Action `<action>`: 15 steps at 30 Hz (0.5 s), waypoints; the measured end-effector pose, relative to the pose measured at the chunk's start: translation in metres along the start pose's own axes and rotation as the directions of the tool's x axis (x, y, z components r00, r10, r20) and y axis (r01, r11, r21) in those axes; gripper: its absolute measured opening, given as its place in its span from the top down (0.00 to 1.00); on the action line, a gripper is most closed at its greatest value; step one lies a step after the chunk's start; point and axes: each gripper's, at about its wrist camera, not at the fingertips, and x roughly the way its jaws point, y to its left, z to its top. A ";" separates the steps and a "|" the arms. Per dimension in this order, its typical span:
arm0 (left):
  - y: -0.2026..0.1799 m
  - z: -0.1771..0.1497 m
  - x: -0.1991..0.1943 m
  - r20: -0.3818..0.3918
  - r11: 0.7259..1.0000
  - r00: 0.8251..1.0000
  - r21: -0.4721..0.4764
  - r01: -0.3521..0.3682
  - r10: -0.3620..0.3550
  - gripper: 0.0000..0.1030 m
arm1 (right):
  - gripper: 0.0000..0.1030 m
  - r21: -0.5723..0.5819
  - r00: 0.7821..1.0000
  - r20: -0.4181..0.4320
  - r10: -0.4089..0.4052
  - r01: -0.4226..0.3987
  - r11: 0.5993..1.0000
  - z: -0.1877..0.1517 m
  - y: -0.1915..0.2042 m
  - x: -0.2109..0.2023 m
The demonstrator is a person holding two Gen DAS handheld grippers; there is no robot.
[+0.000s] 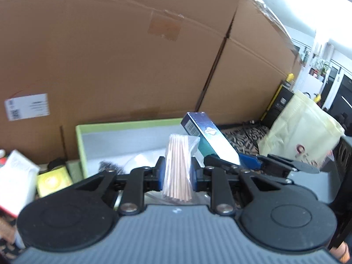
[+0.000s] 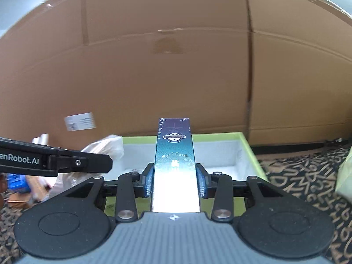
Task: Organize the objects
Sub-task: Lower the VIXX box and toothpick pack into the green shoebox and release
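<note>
My left gripper [image 1: 177,175] is shut on a clear packet of thin wooden sticks [image 1: 177,169], held upright above the near edge of the green-rimmed white box [image 1: 80,145]. My right gripper [image 2: 175,179] is shut on a long blue carton [image 2: 175,154], which points forward over the same box [image 2: 248,147]. The carton [image 1: 206,138] and right gripper [image 1: 250,161] also show in the left wrist view, just right of the sticks. The left gripper's side [image 2: 55,161] shows at the left of the right wrist view. A dark scrubber-like object [image 1: 110,167] lies inside the box.
A large cardboard box [image 1: 132,55] stands right behind the green box. A white carton [image 1: 15,180] and a yellow packet [image 1: 54,180] lie to the left. A pale yellow bag [image 1: 301,129] stands to the right on a patterned mat [image 2: 308,180].
</note>
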 end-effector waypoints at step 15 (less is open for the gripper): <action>0.010 0.008 0.132 -0.112 0.987 0.991 -0.135 -0.087 0.072 0.78 | 0.58 -0.031 0.992 -0.039 -0.124 0.123 0.992 0.005 -0.052 0.095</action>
